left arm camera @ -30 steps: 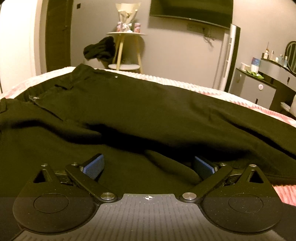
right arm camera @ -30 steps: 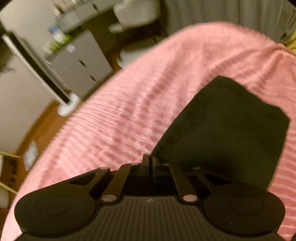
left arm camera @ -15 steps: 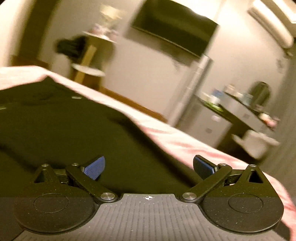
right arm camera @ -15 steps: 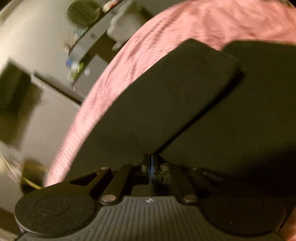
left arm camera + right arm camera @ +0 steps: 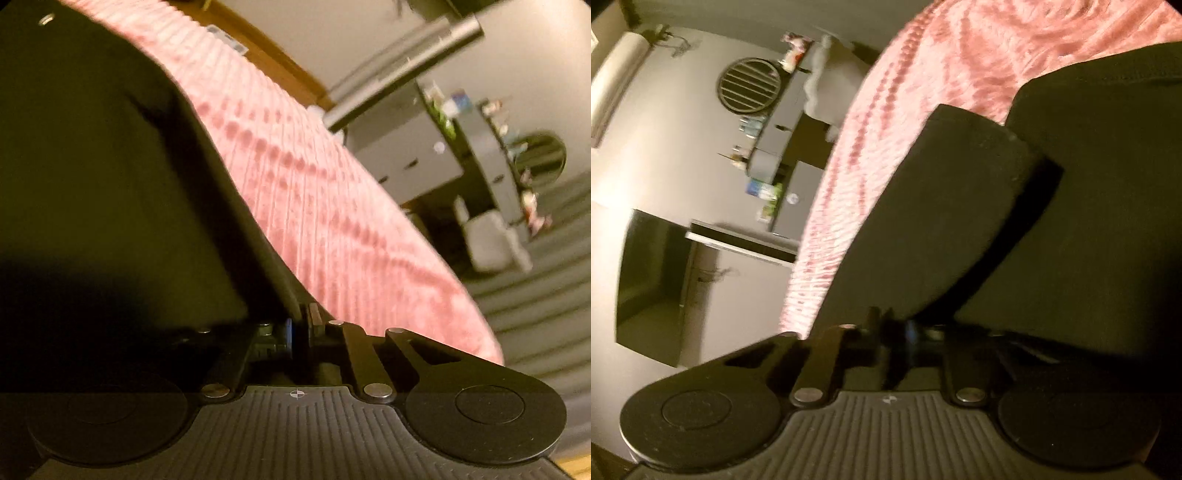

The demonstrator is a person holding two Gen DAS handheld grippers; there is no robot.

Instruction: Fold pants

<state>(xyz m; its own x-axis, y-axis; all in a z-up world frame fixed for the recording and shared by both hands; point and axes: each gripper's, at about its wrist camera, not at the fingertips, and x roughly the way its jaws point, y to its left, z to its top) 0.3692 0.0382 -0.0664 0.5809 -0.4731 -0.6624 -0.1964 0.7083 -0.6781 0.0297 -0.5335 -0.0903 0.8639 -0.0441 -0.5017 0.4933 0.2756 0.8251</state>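
Black pants lie on a pink ribbed bedspread. In the left wrist view my left gripper is shut on the edge of the pants, and the cloth runs up and left from the jaws. In the right wrist view my right gripper is shut on a pant leg, lifted and tilted over the other leg, which lies flat on the bedspread. The pinched cloth hides the fingertips.
Grey drawers and a dresser with small bottles and a round mirror stand beyond the bed's edge. A dark wall screen and the same dresser show at the left of the right wrist view.
My left gripper was open over the pants; it has swung right and shut on the pants' edge. My right gripper stayed shut and lifted its leg over the other leg, the view rolling.
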